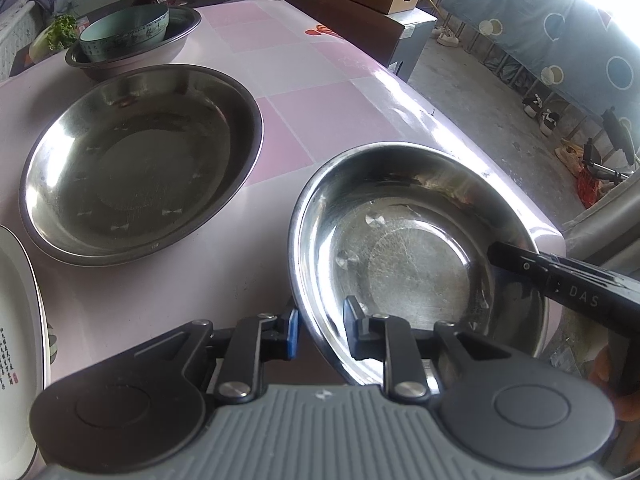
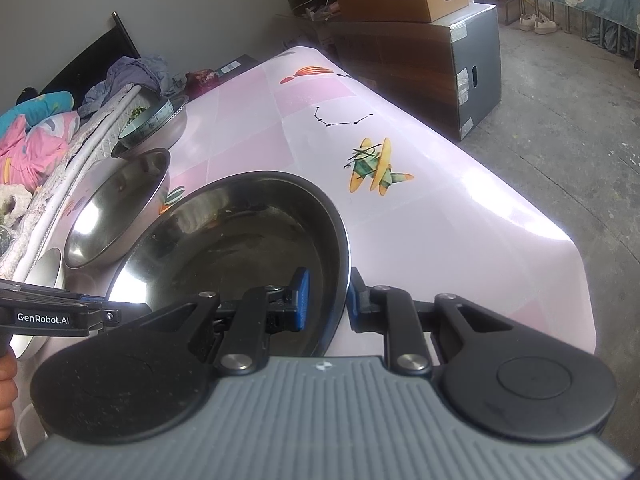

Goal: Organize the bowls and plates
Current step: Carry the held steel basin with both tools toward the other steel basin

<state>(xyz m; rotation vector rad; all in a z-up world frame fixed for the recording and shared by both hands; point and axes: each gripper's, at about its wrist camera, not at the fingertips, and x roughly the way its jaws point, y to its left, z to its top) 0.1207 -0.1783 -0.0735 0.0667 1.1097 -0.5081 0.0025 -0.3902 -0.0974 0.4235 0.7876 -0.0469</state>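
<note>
A shiny steel bowl [image 1: 408,264] [image 2: 240,240] is gripped from two sides near the pink table's [image 1: 320,112] corner. My left gripper [image 1: 320,316] straddles its near rim, one blue pad outside and one finger inside, shut on it. My right gripper [image 2: 328,292] is shut on the opposite rim, and its black finger [image 1: 520,264] reaches over the bowl's far side. A second, larger steel bowl [image 1: 140,160] [image 2: 116,208] rests on the table to the left. Behind it a steel basin [image 1: 180,36] holds a pale green ceramic bowl [image 1: 124,32] [image 2: 150,120].
A white plate [image 1: 16,300] with printed writing lies at the left edge of the table. The table's right edge [image 2: 560,248] drops to a concrete floor. Cardboard boxes [image 2: 420,0] stand past the far end. Bedding [image 2: 36,136] is piled along the left side.
</note>
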